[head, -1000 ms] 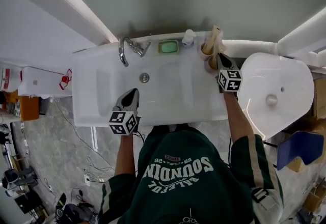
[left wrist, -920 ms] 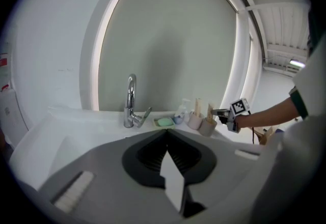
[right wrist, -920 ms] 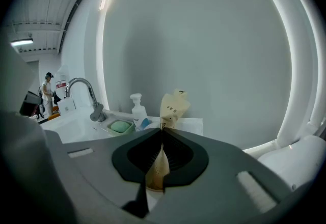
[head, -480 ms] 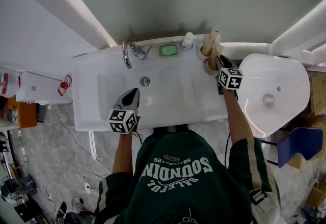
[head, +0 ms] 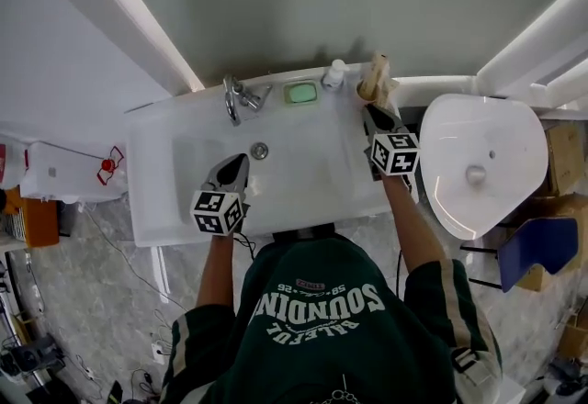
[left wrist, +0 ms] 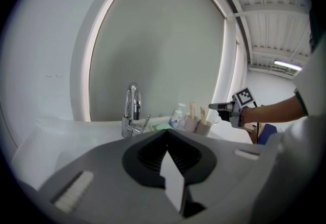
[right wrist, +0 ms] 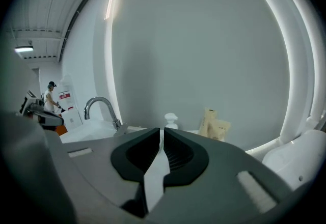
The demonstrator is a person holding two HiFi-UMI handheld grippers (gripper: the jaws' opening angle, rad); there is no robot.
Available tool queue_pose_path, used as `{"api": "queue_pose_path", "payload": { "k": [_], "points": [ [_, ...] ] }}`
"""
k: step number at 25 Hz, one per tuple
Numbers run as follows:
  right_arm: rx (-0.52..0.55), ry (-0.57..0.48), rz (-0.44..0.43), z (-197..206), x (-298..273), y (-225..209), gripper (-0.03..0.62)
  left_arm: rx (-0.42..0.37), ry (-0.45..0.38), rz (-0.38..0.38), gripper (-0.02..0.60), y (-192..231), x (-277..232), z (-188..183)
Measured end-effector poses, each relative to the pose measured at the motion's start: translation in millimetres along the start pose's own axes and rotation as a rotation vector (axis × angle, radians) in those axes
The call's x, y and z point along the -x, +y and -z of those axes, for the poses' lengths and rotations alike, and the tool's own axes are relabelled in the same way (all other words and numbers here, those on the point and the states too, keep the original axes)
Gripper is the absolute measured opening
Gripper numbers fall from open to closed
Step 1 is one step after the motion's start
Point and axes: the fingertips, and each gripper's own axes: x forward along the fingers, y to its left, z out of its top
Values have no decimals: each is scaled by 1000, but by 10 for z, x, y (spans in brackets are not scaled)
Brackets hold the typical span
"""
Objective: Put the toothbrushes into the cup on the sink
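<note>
Two beige cups stand at the sink's back right corner with pale toothbrushes upright in them; the left gripper view shows the cups and the brushes too. My right gripper hovers just in front of them, apart from them. Its jaws have just been closing to a narrow gap, and nothing is between them. Past them I see the cups and brushes. My left gripper is over the basin's front, shut and empty.
The white sink has a chrome faucet, a green soap dish and a white bottle along its back edge. A white toilet-like fixture stands to the right. A person stands far off.
My right gripper has drawn back from the cups toward me and risen, with nothing in its jaws. The left gripper has hardly moved.
</note>
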Motion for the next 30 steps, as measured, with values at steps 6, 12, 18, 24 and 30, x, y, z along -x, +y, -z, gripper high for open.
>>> {"api": "queue_pose_path", "payload": {
  "k": [6,12,18,24,30],
  "points": [
    [45,-62,-127,-168,82,850,3,-36,-32,9,51,144,116,-123],
    [65,-133,-203,-306,154,1475,3,-87,-80,-7,51,362,283,-327],
    [108,-149,-266,-262,220,1875,2,-112,-108,-21,51,507,445,-397],
    [118,-145,-267,-204,202,1985,2,-103,-114,-18,51,570,492,-371],
    [125,-148,-270,-238,196,2050,2,-94,-123,-15,51,585,502,-363]
  ]
}}
